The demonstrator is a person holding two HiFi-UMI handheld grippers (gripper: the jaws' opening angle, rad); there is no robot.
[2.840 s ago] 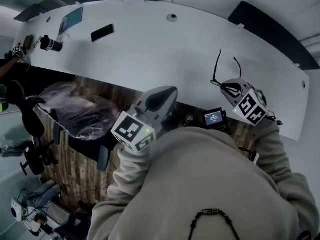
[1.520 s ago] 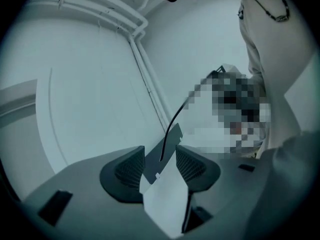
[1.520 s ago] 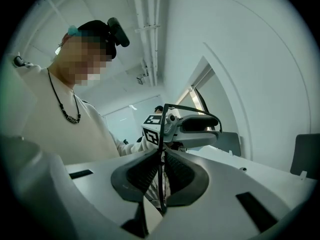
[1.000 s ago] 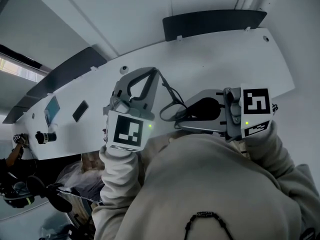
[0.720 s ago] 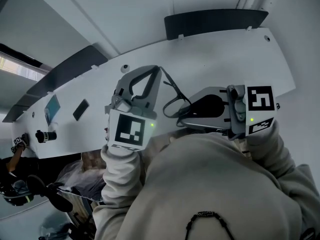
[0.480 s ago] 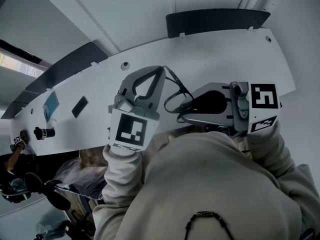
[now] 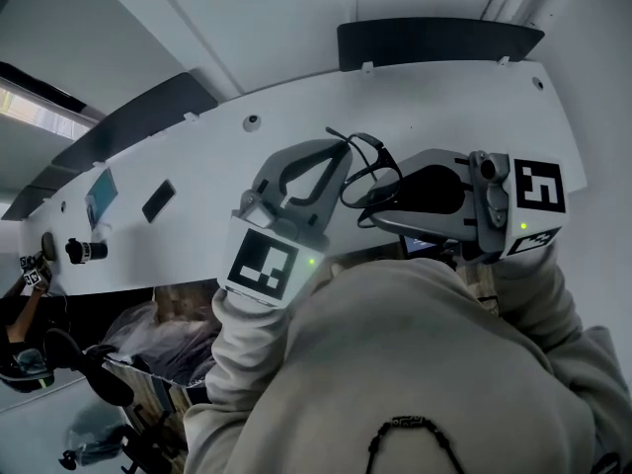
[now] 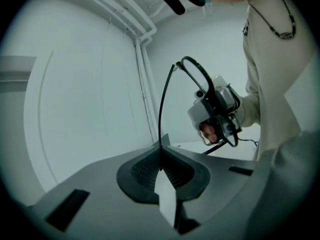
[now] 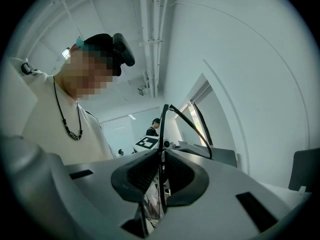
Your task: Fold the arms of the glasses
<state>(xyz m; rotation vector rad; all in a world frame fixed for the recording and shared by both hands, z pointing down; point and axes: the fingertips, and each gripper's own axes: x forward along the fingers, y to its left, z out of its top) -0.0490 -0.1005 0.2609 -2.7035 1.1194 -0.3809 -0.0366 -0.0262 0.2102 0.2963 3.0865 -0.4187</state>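
The black glasses (image 7: 363, 169) hang in the air above the white table (image 7: 444, 97), held between my two grippers. My left gripper (image 7: 343, 150) is shut on the tip of one thin arm (image 8: 164, 104), which rises from its jaws to the hinge. My right gripper (image 7: 381, 207) comes in from the right and is shut on the front frame; its own view shows the rim (image 9: 161, 134) pinched between the pads. The second arm (image 9: 192, 126) curves away to the right. In the left gripper view, the right gripper (image 8: 216, 110) sits just behind the lens rim (image 8: 200, 79).
On the table's left part lie a dark phone (image 7: 158, 200), a blue-green flat card (image 7: 99, 196) and a small black device (image 7: 84, 251). A dark panel (image 7: 439, 39) stands behind the table's far edge. Another person (image 9: 151, 126) stands far off.
The glasses were on the table under the right gripper; both grippers now hold them up. Over the last second the left gripper drifted right and rolled, swinging the held arm toward the frame.
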